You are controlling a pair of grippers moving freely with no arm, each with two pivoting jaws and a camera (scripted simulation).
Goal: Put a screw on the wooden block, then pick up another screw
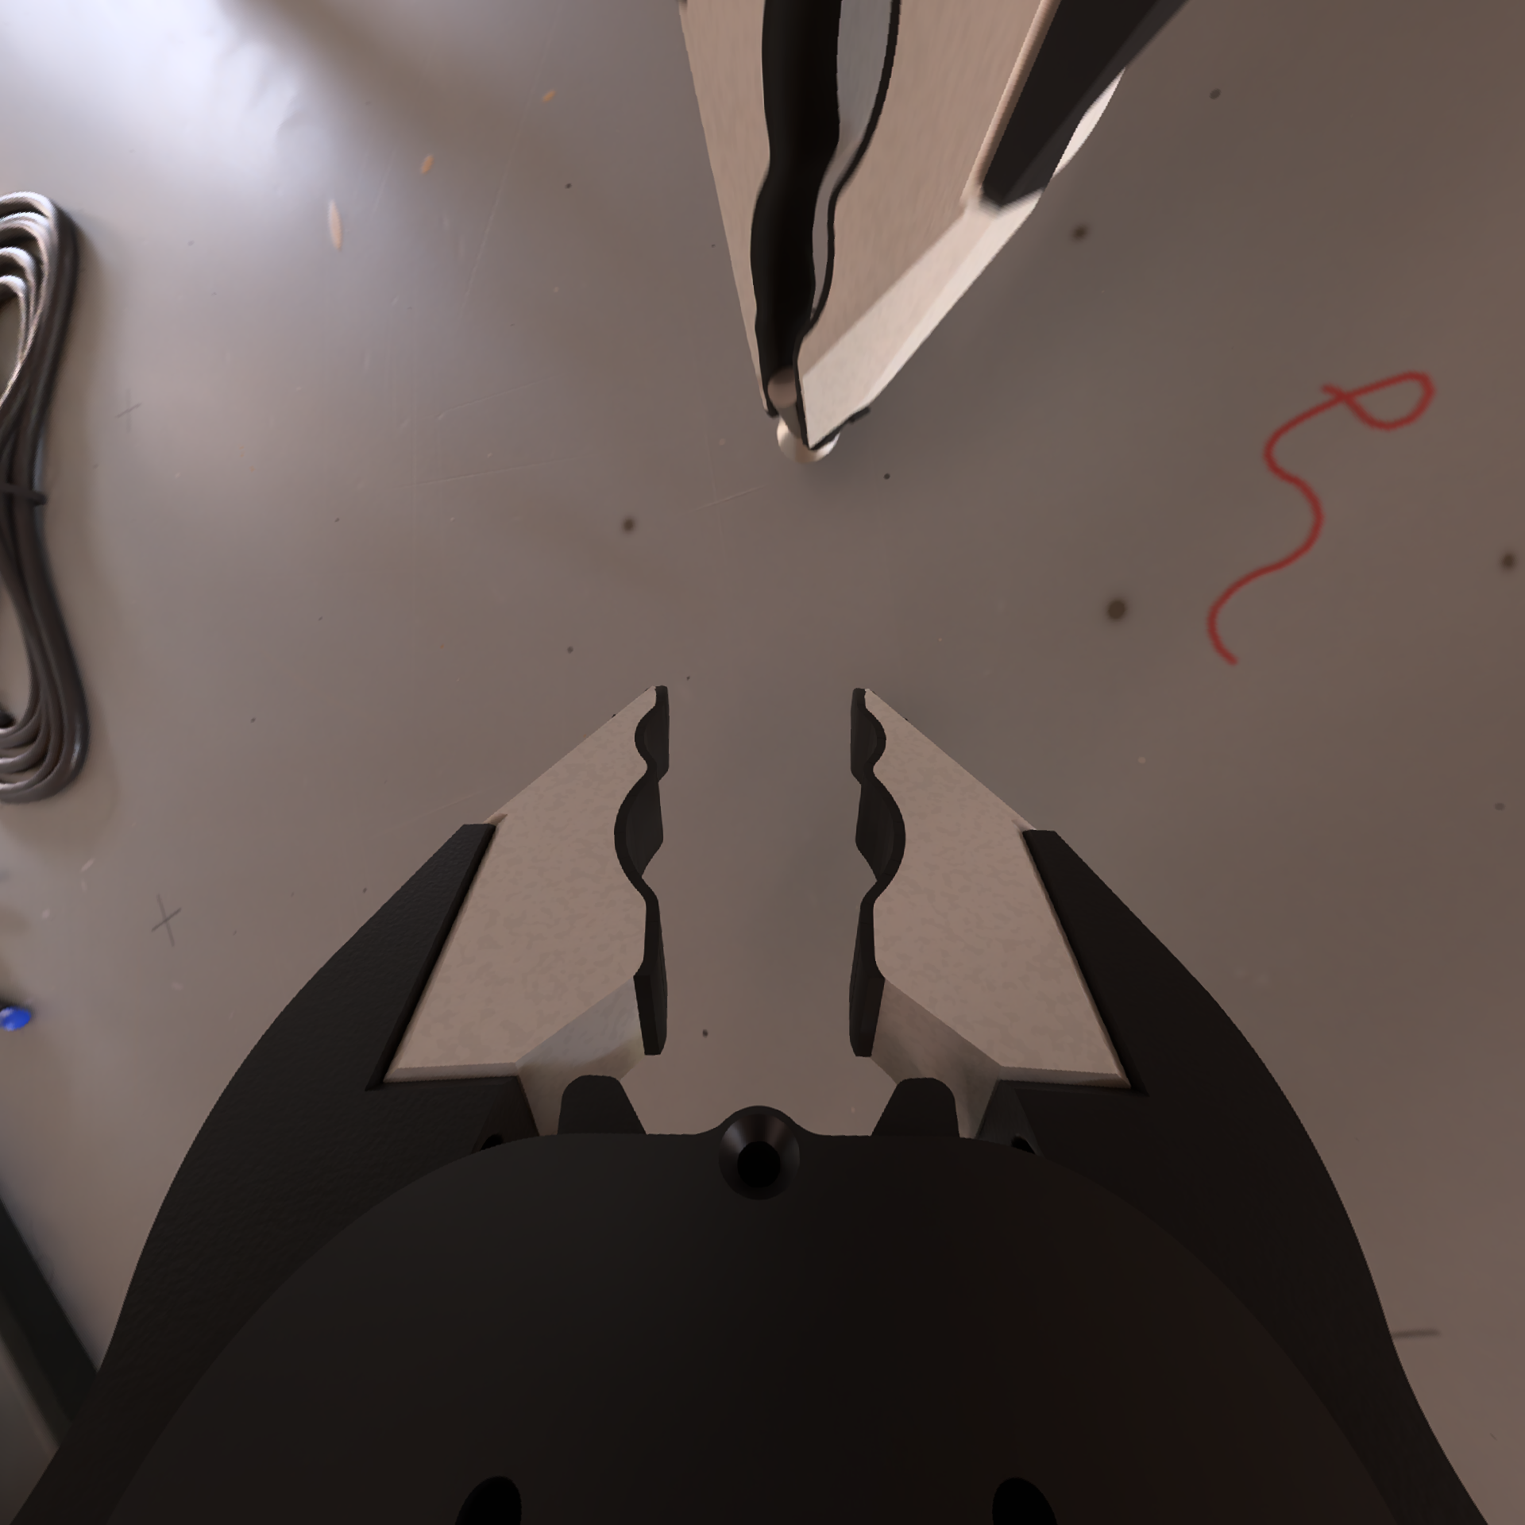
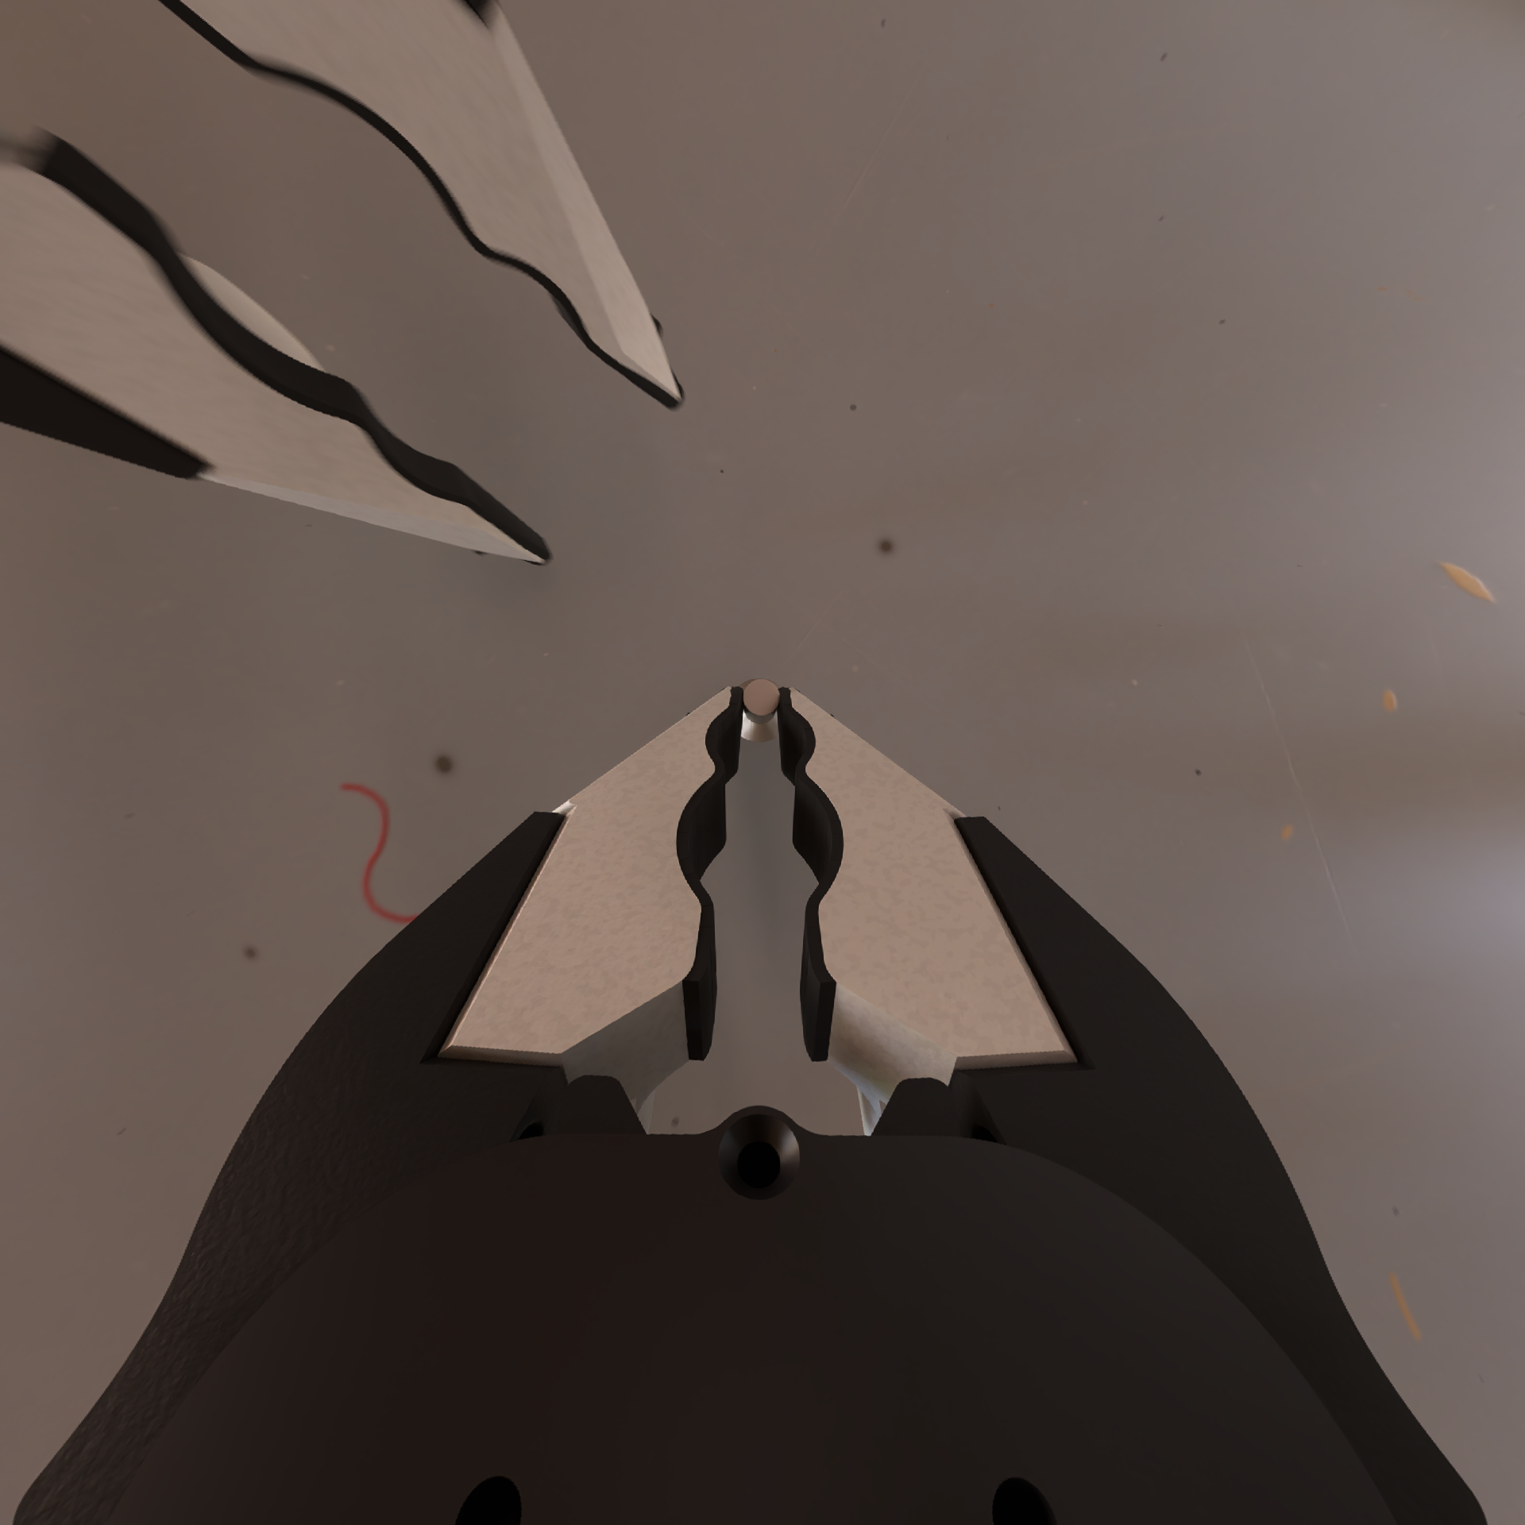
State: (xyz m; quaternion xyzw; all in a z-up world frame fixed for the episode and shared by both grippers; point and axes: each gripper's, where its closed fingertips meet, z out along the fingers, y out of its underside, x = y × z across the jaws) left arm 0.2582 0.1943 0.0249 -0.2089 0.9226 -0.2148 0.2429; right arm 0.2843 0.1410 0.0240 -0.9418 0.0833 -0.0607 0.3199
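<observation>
My right gripper (image 2: 760,695) is shut on a small pale screw (image 2: 759,701), pinched at the very fingertips; its round end faces the camera. In the left wrist view the right gripper (image 1: 794,408) comes down from the top, with the screw (image 1: 802,441) sticking out below its tips, just above the grey table. My left gripper (image 1: 759,693) is open and empty, a short way in front of the right one. It shows in the right wrist view (image 2: 611,479) at the upper left, jaws apart. No wooden block is in view.
A coiled grey cable (image 1: 37,495) lies at the left edge. A red squiggle (image 1: 1304,512) is drawn on the table at the right, also seen in the right wrist view (image 2: 375,850). A small blue object (image 1: 15,1017) sits at the far left. Small wood chips (image 2: 1467,582) are scattered.
</observation>
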